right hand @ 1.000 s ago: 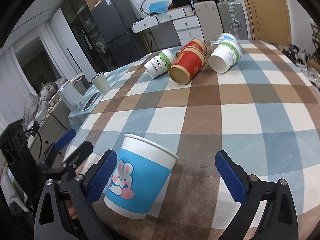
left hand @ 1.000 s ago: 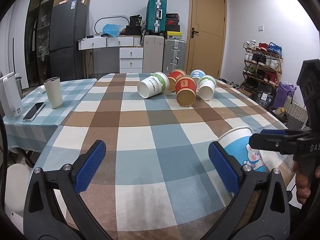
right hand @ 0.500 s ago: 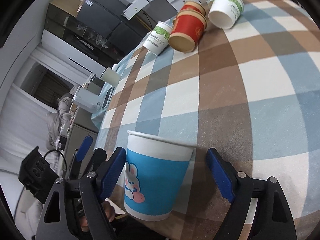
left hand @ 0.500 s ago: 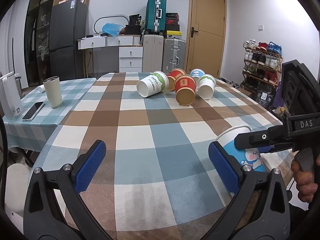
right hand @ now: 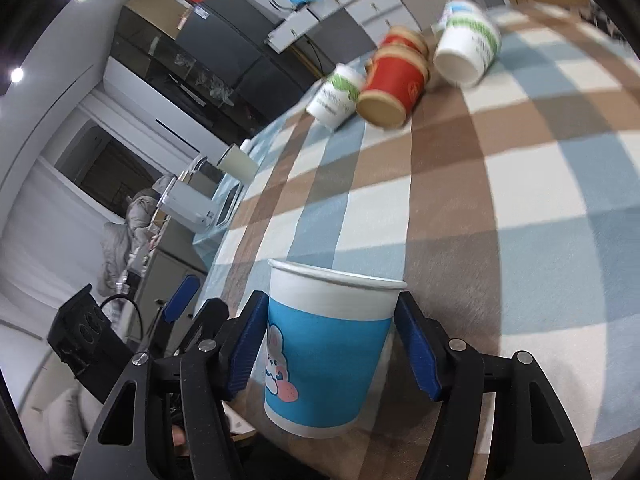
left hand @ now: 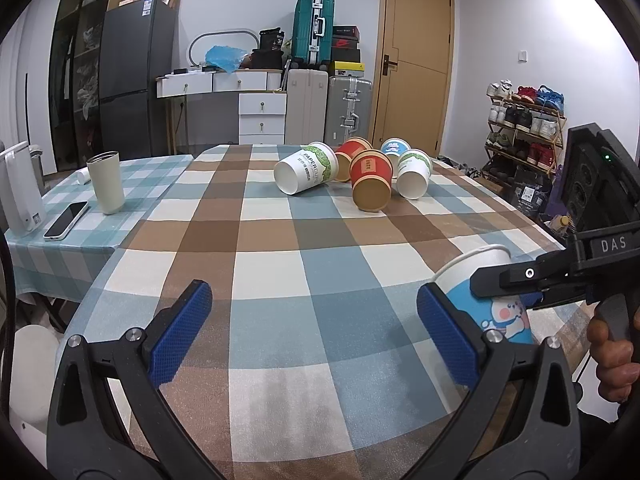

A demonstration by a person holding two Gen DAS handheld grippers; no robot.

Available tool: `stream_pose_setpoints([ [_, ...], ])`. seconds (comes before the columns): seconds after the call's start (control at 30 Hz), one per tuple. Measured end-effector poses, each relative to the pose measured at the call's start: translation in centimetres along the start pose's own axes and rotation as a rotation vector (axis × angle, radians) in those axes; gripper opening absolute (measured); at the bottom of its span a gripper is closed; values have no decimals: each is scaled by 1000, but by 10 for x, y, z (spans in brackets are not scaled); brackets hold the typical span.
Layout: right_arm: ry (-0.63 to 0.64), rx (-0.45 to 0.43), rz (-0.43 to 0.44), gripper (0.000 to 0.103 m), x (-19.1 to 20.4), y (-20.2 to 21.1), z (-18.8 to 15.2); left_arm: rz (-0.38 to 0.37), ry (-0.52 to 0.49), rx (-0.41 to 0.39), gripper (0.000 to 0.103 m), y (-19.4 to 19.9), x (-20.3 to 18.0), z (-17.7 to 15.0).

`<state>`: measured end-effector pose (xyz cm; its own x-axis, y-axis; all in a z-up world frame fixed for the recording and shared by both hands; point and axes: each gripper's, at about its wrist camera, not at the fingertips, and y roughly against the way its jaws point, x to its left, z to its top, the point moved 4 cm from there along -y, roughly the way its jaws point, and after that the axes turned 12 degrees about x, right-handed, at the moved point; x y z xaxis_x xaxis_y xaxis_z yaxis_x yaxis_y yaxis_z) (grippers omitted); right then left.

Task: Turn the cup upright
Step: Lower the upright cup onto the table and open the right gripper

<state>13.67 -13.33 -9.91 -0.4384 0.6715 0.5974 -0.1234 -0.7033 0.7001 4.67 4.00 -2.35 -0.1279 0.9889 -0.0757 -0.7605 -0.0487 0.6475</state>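
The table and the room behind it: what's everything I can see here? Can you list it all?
Blue rabbit cup: 1, white and blue, near table edge, between the right gripper's pads.
Green-print paper cups: 2, white, lying on their sides at the far end.
Red cups: 2, red and tan, on their sides among them.
Blue-print cup: 1, behind the red ones.
Tumbler: 1, cream, upright on the side table.
Phone: 1, dark screen, beside the tumbler.
Tablecloth: 1, brown, blue and white checks.
Fridge: 1, dark grey, back wall.
Suitcases: 3, one teal, two silver.
Shoe rack: 1, right wall.
Left gripper: open, empty.
Right gripper: closed on the rabbit cup.
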Motion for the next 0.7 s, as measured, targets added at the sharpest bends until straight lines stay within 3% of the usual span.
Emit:
stream_pose_setpoints([
  [0.17,185,-205,-187,66,17,20,-4,0,1,1,102,0,0,0],
  [0.27,249,-272,-267,66,23,18,-6,1,4,3,102,0,1,-1],
  [0.53,334,-348,-373,66,37,3,1,1,21,10,102,0,7,-5],
  [0.7,354,-332,-429,66,41,-11,7,0,22,10,102,0,7,-5],
])
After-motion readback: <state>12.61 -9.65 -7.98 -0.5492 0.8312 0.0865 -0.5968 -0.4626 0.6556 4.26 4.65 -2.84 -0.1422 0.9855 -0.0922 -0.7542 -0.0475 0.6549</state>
